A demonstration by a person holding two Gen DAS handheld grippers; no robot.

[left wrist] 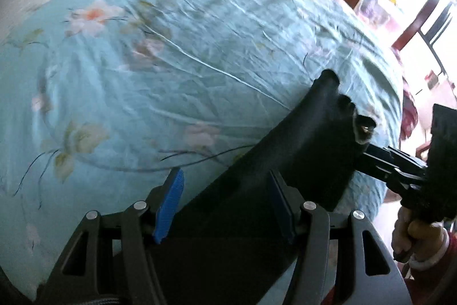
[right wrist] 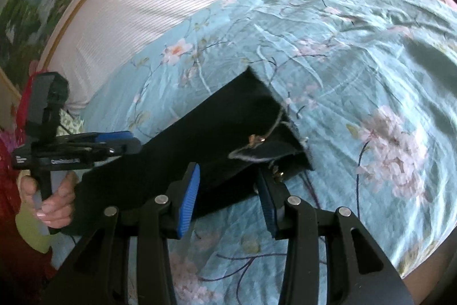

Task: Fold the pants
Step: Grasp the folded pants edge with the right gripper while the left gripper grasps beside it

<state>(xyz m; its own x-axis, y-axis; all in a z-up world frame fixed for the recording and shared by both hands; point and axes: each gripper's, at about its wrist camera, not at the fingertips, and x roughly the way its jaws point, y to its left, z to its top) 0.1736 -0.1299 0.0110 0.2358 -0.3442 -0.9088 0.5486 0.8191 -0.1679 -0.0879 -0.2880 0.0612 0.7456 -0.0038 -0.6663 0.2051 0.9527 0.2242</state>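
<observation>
- The black pants [right wrist: 200, 133] lie as a long, narrow strip on the floral teal bedsheet [right wrist: 357, 62], so they look already folded lengthwise, one leg on the other.
- From the right wrist camera the strip runs from about 8 o'clock up to 1 o'clock; the waistband [right wrist: 271, 150], with its metal button, is the far end.
- The right gripper [right wrist: 228, 199] stands partly open astride the waist end; its right-side pad is at the cloth edge, but I cannot tell whether the pads press on it.
- The left gripper [left wrist: 228, 205] also stands partly open with the strip between its jaws; the left-side pad is clear of the fabric, so I read no grip there.
- Seen from the right wrist, the left gripper [right wrist: 120, 142] sits at 9 o'clock, at the leg part.
- Left to do, I judge: the crosswise folds, bringing the ends together.
</observation>
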